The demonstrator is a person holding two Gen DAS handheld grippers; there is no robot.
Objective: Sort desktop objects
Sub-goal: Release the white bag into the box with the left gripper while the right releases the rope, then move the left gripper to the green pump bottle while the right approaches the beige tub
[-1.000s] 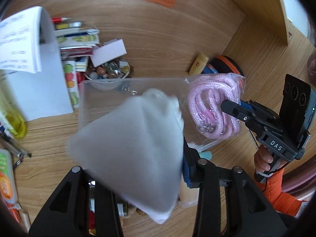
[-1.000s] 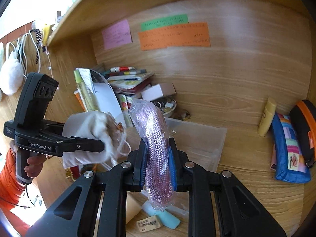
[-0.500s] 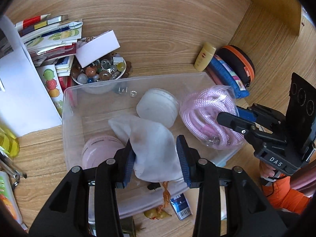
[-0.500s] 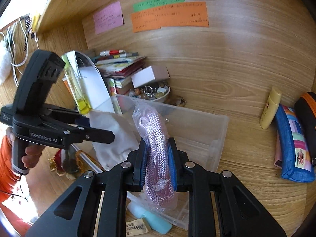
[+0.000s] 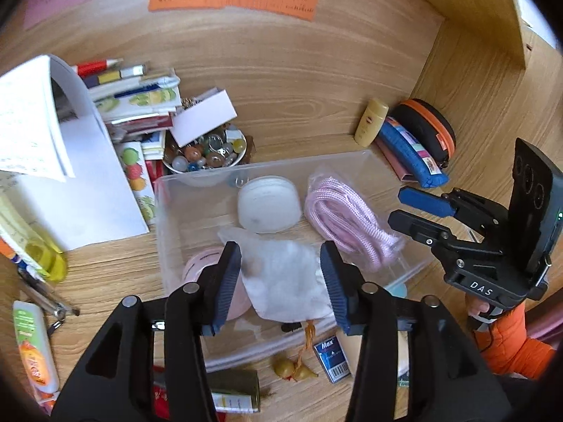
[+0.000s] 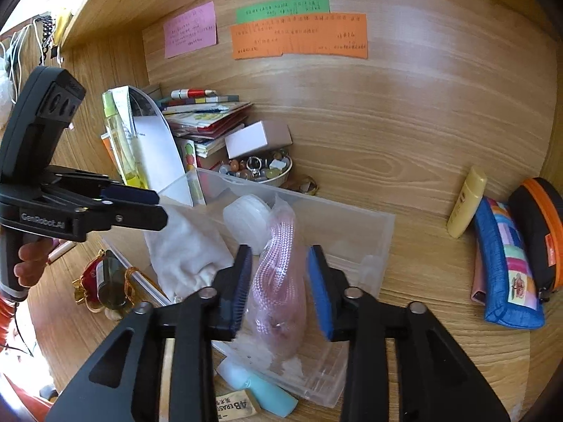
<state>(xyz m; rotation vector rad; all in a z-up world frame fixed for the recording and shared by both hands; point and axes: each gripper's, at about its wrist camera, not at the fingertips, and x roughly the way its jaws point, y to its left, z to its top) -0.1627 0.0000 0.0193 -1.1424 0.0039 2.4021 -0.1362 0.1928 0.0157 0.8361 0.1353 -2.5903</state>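
Pink rope (image 6: 278, 274) and white pouch (image 5: 285, 281) down in clear bin (image 5: 352, 156), both hand-held grippers (image 5: 281, 274) (image 6: 279, 281) spread wide: lift straight up, no snagging.

Both tools are matte black plastic with angular arms and triangular cut-outs, joined by round silver screw heads. The left gripper (image 5: 281, 281) has long fingers faced with ribbed dark-blue pads (image 5: 230, 281); on the right gripper (image 6: 279, 290) the pads (image 6: 320, 293) are a brighter blue. Seen from the left wrist camera, the right tool's body carries white "DAS" lettering (image 5: 481, 287), a flat black upright plate with three round recesses and a small green light. The left tool's side reads "GenRobot.AI" (image 6: 42, 225). The left hand (image 6: 30, 263) shows bare skin; the right hand (image 5: 476, 307) ends in a bright orange sleeve (image 5: 510, 344).
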